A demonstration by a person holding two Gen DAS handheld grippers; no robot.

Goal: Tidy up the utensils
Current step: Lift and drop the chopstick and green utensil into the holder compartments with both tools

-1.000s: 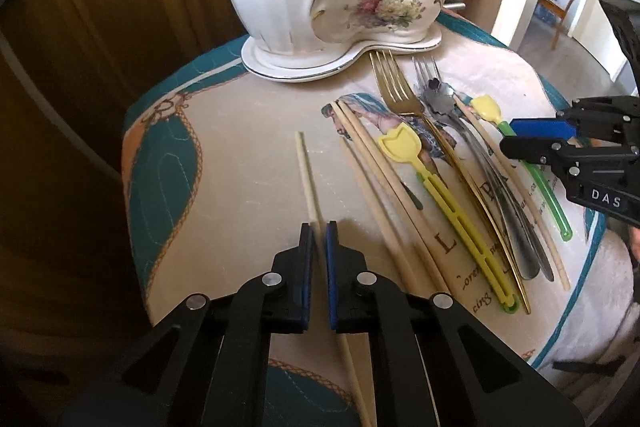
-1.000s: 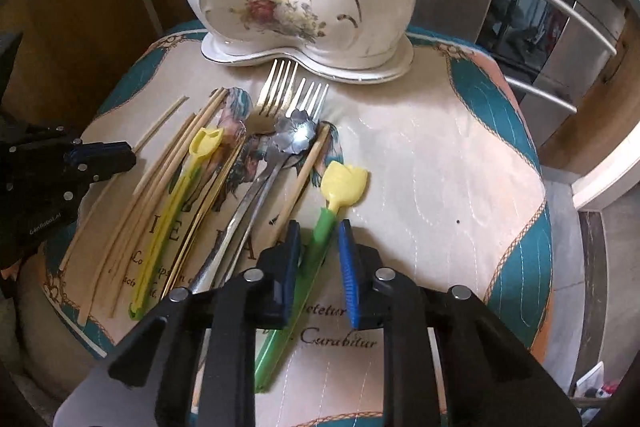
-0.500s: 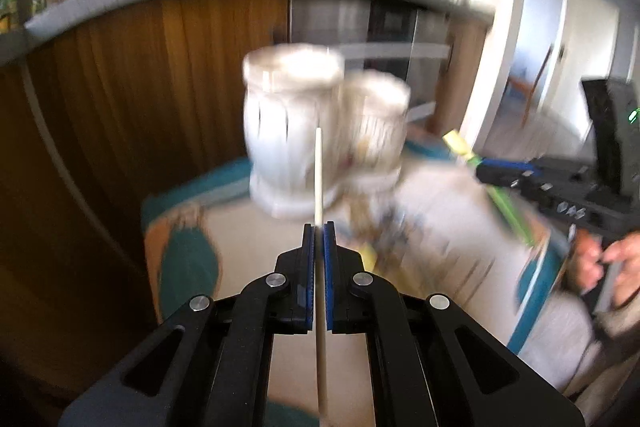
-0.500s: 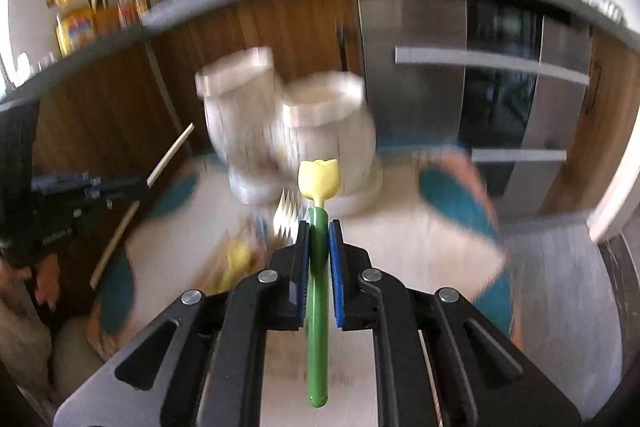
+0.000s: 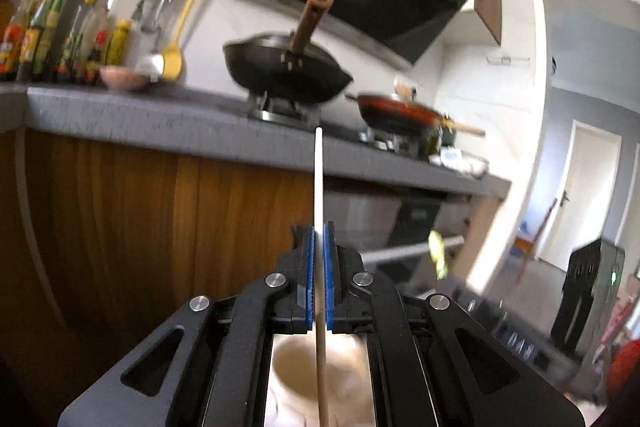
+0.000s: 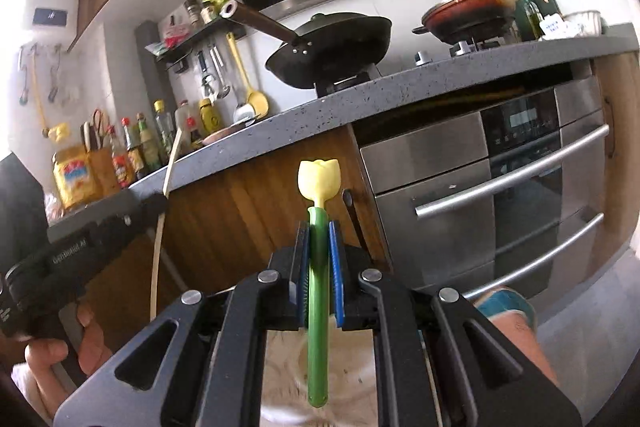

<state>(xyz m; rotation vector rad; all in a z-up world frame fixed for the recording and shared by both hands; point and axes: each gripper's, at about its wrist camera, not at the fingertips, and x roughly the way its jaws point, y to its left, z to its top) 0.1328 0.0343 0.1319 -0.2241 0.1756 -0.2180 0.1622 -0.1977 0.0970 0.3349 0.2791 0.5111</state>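
Left tongs [image 5: 319, 247] clamped on 1 upright chopstick [image 5: 318, 179]. Right tongs [image 6: 319, 247] clamped on 1 green-handled, tulip-tipped utensil [image 6: 319, 267]. Blurred white holder [image 5: 320, 379] lies beneath both.

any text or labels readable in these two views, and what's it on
No text reads with certainty.
White lettering on the side of the left tongs: blurred, unreadable.
Labels on the sauce bottles and the yellow packet: too small to read.
Oven display panel: no legible figures.
Bottles on the counter in the left view: labels blurred.
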